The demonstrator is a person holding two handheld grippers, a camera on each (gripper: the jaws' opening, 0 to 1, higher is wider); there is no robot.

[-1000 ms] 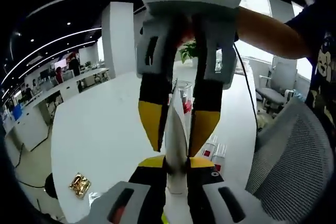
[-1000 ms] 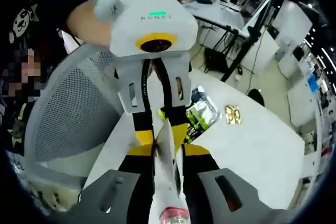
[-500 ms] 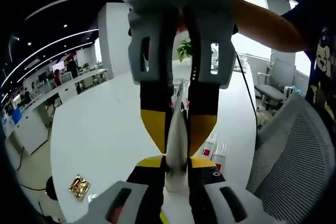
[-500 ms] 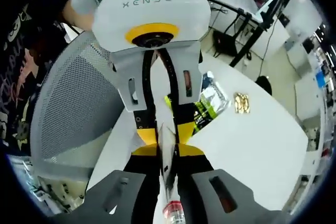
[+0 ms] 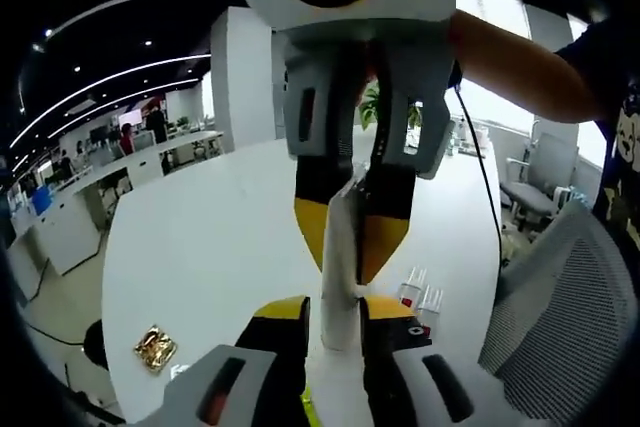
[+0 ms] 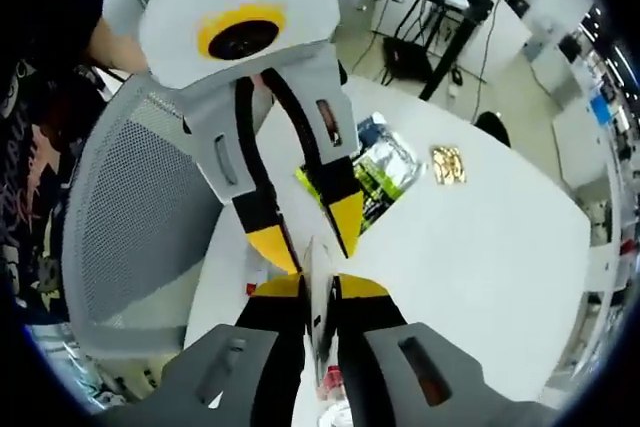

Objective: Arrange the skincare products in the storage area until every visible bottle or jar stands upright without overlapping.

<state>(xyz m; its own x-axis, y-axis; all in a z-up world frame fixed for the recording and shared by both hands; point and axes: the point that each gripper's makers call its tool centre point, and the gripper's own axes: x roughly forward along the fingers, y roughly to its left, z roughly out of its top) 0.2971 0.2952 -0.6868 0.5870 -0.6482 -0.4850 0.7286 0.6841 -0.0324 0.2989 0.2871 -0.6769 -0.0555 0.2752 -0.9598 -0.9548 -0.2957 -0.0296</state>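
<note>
Left gripper view looks down over a wide white table (image 5: 190, 277), and above it a slim white squeeze tube (image 5: 340, 267) hangs in the air, gripped from both ends. The left gripper (image 5: 334, 309) has its yellow-tipped jaws pressed together on the tube's lower part. The right gripper (image 5: 352, 237) comes down from above and, as far as I can tell, its jaws stand slightly apart around the flat crimped end, touching or nearly so. I judge the two tools are sharing the tube so it can be turned or passed across before it is stood upright.

On the white table, just beyond the tube, two small clear bottles with red and white caps (image 5: 418, 295) sit side by side, near the edge by a grey mesh chair (image 5: 560, 337). A small gold crinkled packet (image 5: 157, 348) lies well apart from them on the table's near side.

Right gripper view shows the same hold from the other end. The right gripper (image 6: 318, 295) has its own jaws closed on the tube (image 6: 318, 297), while the left gripper (image 6: 310, 237) reaches in with its yellow tips spread either side of the tube's thin end. A green and black foil pouch (image 6: 378, 179) lies on the table (image 6: 480, 257) beyond the tube, with the gold packet (image 6: 447, 164) just beside it. The tube is not yet set down, so the arranging looks far from finished.
</note>
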